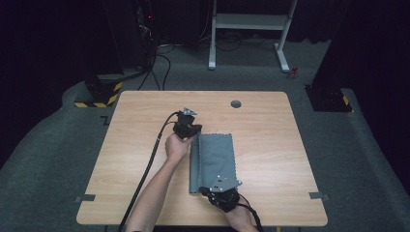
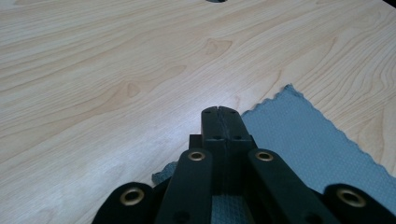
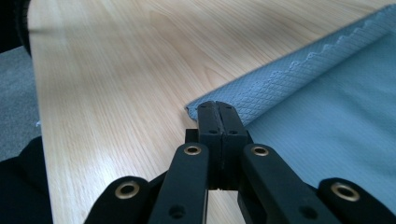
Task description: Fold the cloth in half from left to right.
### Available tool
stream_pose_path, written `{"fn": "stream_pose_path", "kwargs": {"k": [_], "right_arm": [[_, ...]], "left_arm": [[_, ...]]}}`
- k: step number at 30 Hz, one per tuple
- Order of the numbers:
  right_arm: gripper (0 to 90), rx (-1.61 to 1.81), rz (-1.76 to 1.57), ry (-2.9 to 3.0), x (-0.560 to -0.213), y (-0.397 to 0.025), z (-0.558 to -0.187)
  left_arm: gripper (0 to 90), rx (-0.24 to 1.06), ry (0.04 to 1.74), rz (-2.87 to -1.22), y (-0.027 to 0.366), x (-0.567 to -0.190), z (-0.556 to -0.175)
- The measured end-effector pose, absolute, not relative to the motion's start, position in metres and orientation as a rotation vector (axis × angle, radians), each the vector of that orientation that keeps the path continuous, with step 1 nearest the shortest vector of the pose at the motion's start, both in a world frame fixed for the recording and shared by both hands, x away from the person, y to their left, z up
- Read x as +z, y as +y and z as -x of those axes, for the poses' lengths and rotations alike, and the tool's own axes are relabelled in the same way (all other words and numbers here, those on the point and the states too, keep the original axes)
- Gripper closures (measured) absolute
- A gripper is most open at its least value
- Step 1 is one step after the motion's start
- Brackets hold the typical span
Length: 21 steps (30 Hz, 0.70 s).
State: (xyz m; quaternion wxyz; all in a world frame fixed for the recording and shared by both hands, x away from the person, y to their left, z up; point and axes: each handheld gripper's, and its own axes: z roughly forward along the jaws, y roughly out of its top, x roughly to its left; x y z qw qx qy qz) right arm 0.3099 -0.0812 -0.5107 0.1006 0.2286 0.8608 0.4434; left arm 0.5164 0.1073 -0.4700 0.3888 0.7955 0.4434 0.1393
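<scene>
Seen from the high view, a grey cloth (image 1: 215, 162) lies near the middle of a wooden table (image 1: 135, 145), folded into a long strip running from far to near, with a narrow flap doubled over along its left edge. The left gripper (image 1: 189, 131) sits at the cloth's far left corner and the right gripper (image 1: 212, 192) at its near left corner, each held in a hand. Through the left gripper view, the black jaws are pressed together at the cloth's (image 2: 303, 140) corner, apparently pinching its edge, with bare wood stretching beyond. Through the right gripper view, the jaws are likewise closed tight on the corner of the cloth (image 3: 327, 121), where the zigzag-cut edge of the flap lies over the smoother layer. Judging by this, a folding step is in hand, with both left corners gripped. The next move would call for lifting both corners together and carrying them rightward, keeping the edge taut and level.
</scene>
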Motion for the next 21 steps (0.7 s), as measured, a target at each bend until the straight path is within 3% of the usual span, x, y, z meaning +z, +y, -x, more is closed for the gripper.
{"fn": "stream_pose_path", "kwargs": {"k": [21], "right_arm": [[90.0, 1.240, -0.823, 2.487, -0.518, -0.134, -0.309]], "left_arm": [[90.0, 0.342, 1.081, -2.058, 0.053, -0.477, -0.526]]}}
